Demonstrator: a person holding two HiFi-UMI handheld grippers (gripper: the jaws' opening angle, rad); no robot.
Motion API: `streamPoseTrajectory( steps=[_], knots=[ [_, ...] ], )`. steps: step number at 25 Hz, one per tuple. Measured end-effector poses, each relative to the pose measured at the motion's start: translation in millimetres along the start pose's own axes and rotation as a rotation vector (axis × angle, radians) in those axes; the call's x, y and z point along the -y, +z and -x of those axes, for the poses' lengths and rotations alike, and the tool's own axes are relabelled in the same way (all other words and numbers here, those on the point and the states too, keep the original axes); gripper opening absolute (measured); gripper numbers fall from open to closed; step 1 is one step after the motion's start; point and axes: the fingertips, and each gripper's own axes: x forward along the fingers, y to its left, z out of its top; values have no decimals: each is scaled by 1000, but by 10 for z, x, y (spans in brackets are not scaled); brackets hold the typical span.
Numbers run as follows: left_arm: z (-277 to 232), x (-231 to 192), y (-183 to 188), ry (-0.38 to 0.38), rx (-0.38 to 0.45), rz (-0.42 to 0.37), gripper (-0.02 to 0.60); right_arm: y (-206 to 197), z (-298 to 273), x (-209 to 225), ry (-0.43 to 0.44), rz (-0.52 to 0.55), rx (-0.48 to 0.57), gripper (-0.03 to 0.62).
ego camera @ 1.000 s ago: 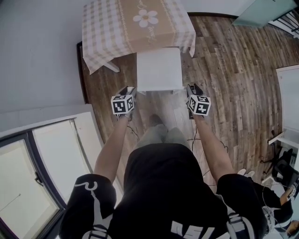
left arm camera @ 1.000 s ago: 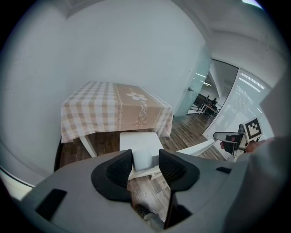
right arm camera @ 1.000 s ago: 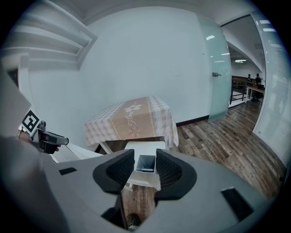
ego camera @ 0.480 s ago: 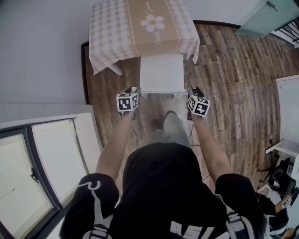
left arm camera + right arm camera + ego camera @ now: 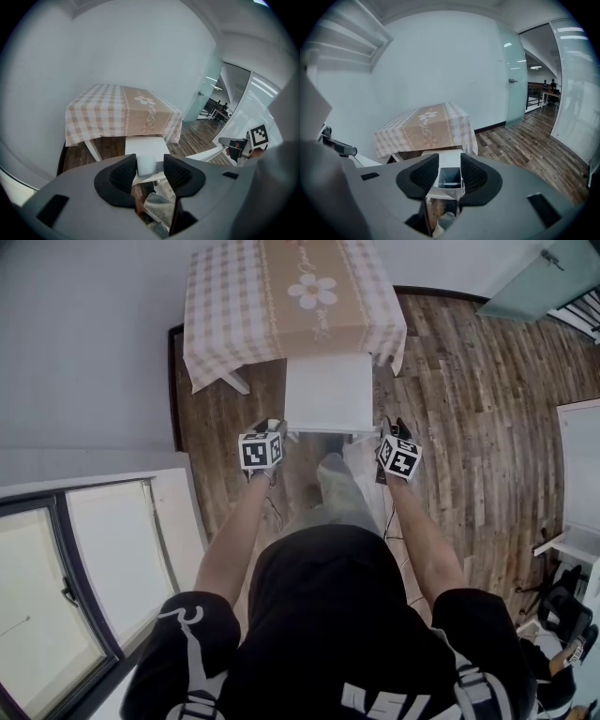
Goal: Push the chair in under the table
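Note:
A white chair [image 5: 328, 390] stands at the near edge of a table [image 5: 291, 296] that has a checked cloth with a flower runner. The far end of the seat reaches the cloth's hem. My left gripper [image 5: 274, 429] is at the chair's near left corner. In the left gripper view its jaws [image 5: 149, 164] close on a white post [image 5: 146, 163] of the chair. My right gripper [image 5: 389, 427] is at the near right corner. Its jaws [image 5: 450, 174] have just been closing with a hollow square white post [image 5: 450, 179] between them, pads against its sides.
A person's leg [image 5: 337, 486] is stepped forward between the two grippers, just behind the chair. A grey wall runs along the left, with a white window frame [image 5: 103, 549] lower left. A glass door [image 5: 539, 282] and white furniture [image 5: 581, 442] stand to the right on the wood floor.
The view and both grippers have moved forward with the chair, which sits slightly closer to the table's hem. The person's leg has stepped forward between the grippers.

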Motion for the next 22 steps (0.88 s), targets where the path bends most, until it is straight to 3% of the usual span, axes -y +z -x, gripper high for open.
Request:
streamPoseTrajectory(
  steps=[11, 22],
  knots=[
    [-59, -57, 101, 16, 12, 25, 189, 83, -136, 4, 1, -2, 43, 104],
    [-252, -112, 322, 31, 5, 49, 189, 281, -441, 31, 8, -5, 11, 101]
  ],
)
